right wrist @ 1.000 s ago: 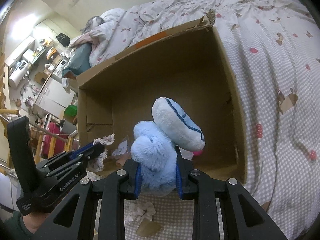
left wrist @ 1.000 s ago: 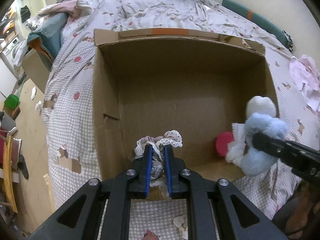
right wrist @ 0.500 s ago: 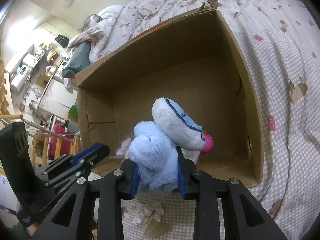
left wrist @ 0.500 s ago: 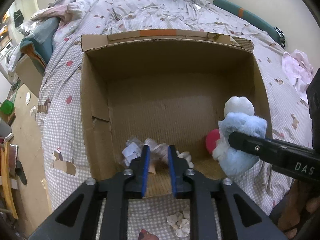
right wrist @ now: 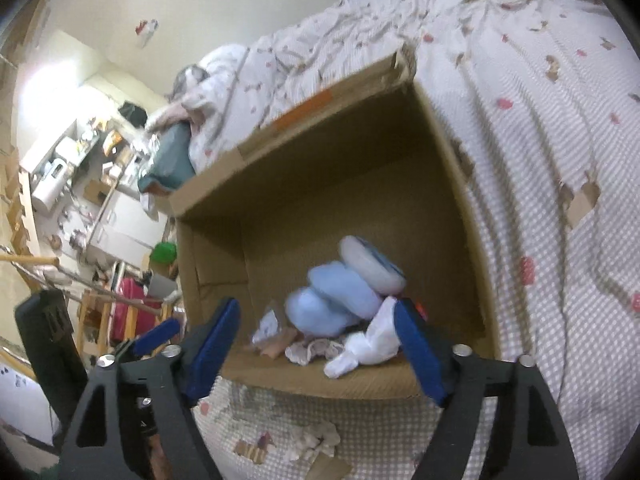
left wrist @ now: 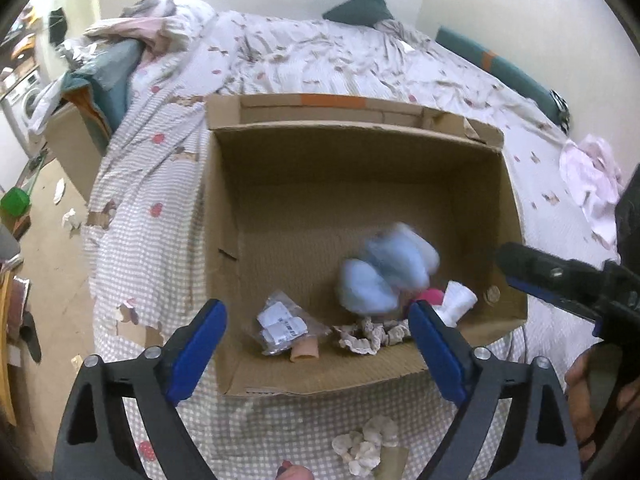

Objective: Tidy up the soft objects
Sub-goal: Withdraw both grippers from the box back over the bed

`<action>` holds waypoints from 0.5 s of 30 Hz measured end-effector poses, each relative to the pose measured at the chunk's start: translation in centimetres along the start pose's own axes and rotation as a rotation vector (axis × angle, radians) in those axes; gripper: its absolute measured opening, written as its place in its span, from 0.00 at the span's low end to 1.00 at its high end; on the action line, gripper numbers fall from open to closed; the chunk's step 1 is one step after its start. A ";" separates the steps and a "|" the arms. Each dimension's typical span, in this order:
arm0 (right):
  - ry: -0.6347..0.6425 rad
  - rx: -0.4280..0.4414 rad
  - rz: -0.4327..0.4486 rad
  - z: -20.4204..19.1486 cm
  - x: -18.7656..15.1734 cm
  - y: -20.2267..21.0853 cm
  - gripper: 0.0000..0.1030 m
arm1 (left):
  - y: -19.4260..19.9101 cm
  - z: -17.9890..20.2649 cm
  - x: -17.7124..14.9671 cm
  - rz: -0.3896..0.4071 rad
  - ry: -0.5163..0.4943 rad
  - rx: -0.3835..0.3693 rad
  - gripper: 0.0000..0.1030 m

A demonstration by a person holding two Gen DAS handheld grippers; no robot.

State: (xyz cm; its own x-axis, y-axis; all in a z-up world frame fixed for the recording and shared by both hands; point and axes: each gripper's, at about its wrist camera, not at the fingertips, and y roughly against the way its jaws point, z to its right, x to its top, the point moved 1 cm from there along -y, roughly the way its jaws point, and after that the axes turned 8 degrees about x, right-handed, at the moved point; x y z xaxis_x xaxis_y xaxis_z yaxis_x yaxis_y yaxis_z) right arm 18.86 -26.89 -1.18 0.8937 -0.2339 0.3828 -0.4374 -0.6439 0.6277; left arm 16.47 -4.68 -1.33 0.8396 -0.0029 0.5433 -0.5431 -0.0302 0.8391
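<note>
Step in hand: release of soft items into the cardboard box (left wrist: pixel 224 216), which stands on the bed (left wrist: pixel 320 60).
Left gripper (left wrist: pixel 316 344): jaws opening, nothing between the blue pads; poised over the near wall of the box.
Right gripper (right wrist: pixel 316 344): jaws opening, pads clear of the blue plush toy (right wrist: pixel 340 296), which appears blurred inside the box, probably still settling.
Good practice: let the jaws spread fully and lift straight clear, so that no pad snags fabric and drags it back out.
Box contents: blue plush toy near the right side; lace-trimmed cloth (left wrist: pixel 372 332) and a tagged clear packet (left wrist: pixel 280 324) on the floor by the near wall; a white piece (left wrist: pixel 458 304) and something pink beside the toy.
Outside the box: small white scraps (left wrist: pixel 364 444) on the checked cover, near edge.
</note>
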 end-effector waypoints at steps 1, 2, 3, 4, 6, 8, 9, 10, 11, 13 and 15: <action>-0.003 -0.001 0.011 0.0 0.0 0.2 0.94 | 0.2 -0.2 -0.1 0.004 0.012 -0.001 0.94; -0.005 -0.005 0.020 0.1 0.1 0.4 0.95 | 0.3 -0.3 -0.1 0.006 0.017 -0.002 0.97; -0.006 -0.010 0.031 0.1 0.1 0.6 0.96 | 0.4 -0.4 -0.2 0.010 0.018 -0.003 0.98; -0.007 -0.013 0.034 0.1 0.2 0.7 0.96 | 0.5 -0.4 -0.2 0.010 0.017 0.000 0.98; -0.011 -0.019 0.032 0.2 0.2 0.8 0.96 | 0.8 -0.5 -0.2 0.016 0.022 0.008 0.98; -0.021 -0.018 0.037 0.3 0.2 1.0 0.96 | 1.2 -0.7 -0.3 0.026 0.027 0.025 0.98; -0.023 -0.017 0.036 0.2 0.1 1.1 0.96 | 1.5 -0.9 -0.3 0.032 0.028 0.035 0.98; -0.021 -0.015 0.034 0.3 0.0 1.3 0.96 | 1.6 -1.0 -0.4 0.034 0.027 0.042 0.98; -0.014 -0.011 0.033 0.1 -0.2 1.5 0.96 | 1.7 -1.1 -0.5 0.033 0.024 0.049 0.98; 0.003 0.011 0.043 -0.5 -0.4 2.0 0.96 | 1.8 -1.6 -0.8 0.031 0.026 0.070 0.98; 0.026 0.025 0.051 -1.1 -0.8 2.7 0.96 | 2.0 -2.4 -0.9 0.024 0.059 0.070 0.98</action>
State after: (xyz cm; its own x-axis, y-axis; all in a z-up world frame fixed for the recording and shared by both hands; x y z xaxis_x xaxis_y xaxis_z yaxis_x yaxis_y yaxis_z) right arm 16.85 -27.64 0.96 0.8673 -0.2479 0.4317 -0.4794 -0.6498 0.5899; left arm 14.62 -2.35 -0.10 0.8229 0.0547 0.5655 -0.5589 -0.1008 0.8231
